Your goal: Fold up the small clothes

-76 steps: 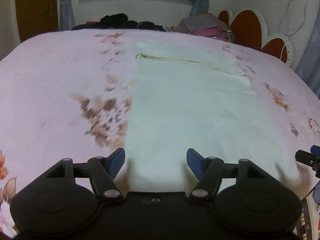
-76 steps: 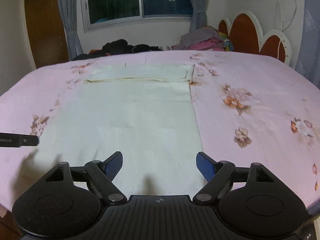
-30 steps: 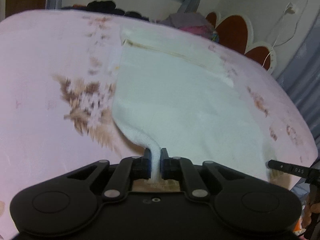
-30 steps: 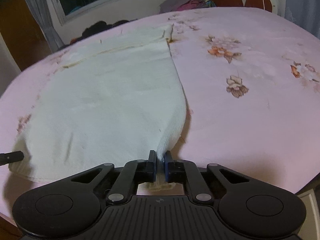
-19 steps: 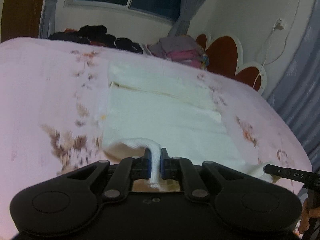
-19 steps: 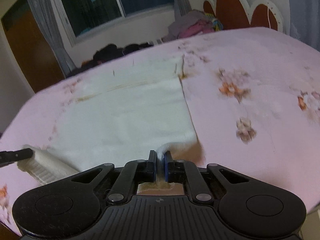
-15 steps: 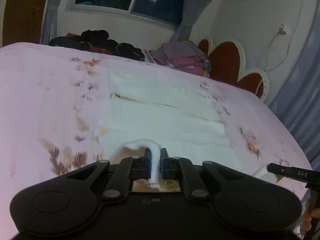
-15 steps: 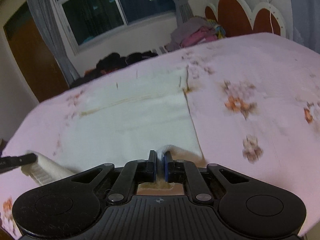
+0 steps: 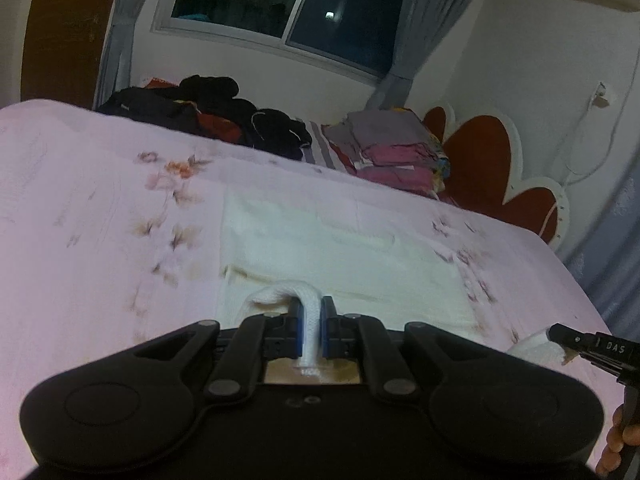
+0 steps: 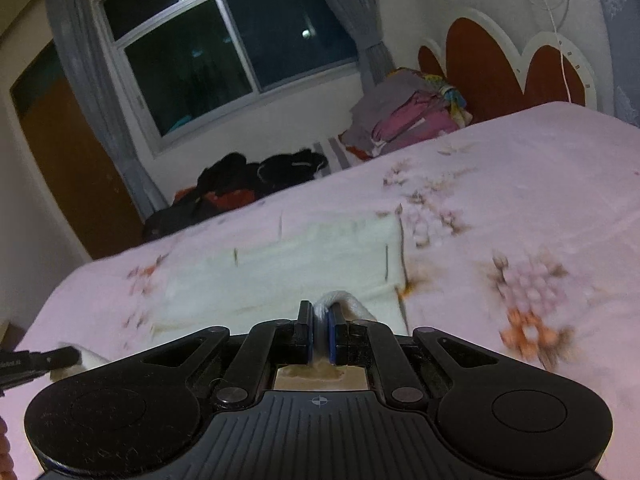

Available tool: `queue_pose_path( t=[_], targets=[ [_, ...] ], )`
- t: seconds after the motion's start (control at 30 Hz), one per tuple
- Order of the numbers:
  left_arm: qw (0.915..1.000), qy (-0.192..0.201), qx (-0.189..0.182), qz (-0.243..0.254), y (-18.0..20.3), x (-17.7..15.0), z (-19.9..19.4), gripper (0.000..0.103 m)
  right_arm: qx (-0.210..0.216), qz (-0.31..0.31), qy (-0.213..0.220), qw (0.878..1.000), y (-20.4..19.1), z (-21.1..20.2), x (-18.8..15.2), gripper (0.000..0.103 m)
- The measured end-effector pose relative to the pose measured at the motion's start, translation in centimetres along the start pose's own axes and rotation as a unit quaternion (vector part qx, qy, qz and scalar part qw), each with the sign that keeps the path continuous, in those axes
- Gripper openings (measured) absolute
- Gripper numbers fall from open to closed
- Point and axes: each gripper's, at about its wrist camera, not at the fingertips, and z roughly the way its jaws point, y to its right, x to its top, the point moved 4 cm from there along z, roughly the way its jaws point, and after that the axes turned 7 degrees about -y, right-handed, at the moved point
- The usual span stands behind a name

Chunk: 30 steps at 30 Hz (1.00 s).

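A white knitted garment [image 9: 320, 248] lies flat on the pink floral bed; it also shows in the right wrist view [image 10: 304, 264]. My left gripper [image 9: 311, 330] is shut on the garment's near left corner, which curls up over the jaws. My right gripper [image 10: 319, 334] is shut on the near right corner, lifted the same way. Both corners are held above the far part of the garment. The right gripper's tip [image 9: 576, 338] shows in the left view, the left gripper's tip [image 10: 40, 360] in the right view.
The pink floral bedsheet [image 9: 80, 220] spreads left and right of the garment. Dark clothes [image 9: 208, 108] and a folded pile [image 9: 396, 148] lie at the bed's far edge under the window. A red and white headboard [image 10: 520, 64] stands on the right.
Both grippers closed on the near corners of the garment, lifted them and carried them forward over the garment toward its far end.
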Motion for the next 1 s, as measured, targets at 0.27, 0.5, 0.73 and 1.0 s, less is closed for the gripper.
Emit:
queue_pose_path(
  t=[0.27,0.5,0.73,1.0],
  targets=[
    [0.9998,-0.007,0.018,-0.006,0.1,3.6,6.3,0.008,-0.002,0.016,-0.001,1.000,1.4,6.4,4.5,0.006],
    [0.9992,-0.001,0.032,-0.025,-0.6,7.0,10.5,0.008,-0.006,0.017,-0.006,1.000,2.0,11.0,7.3,0.006],
    [0.9972,-0.019,0.059,-0.041,-1.6,9.1,15.1,0.008,-0.010,0.040,-0.020,0.999,3.5,16.1,9.3,0.006],
    [0.9939,-0.045,0.088,-0.049,-2.2,10.3,19.1,0.008,-0.012,0.067,-0.054,0.996,5.3,20.9,10.4,0.006]
  ],
)
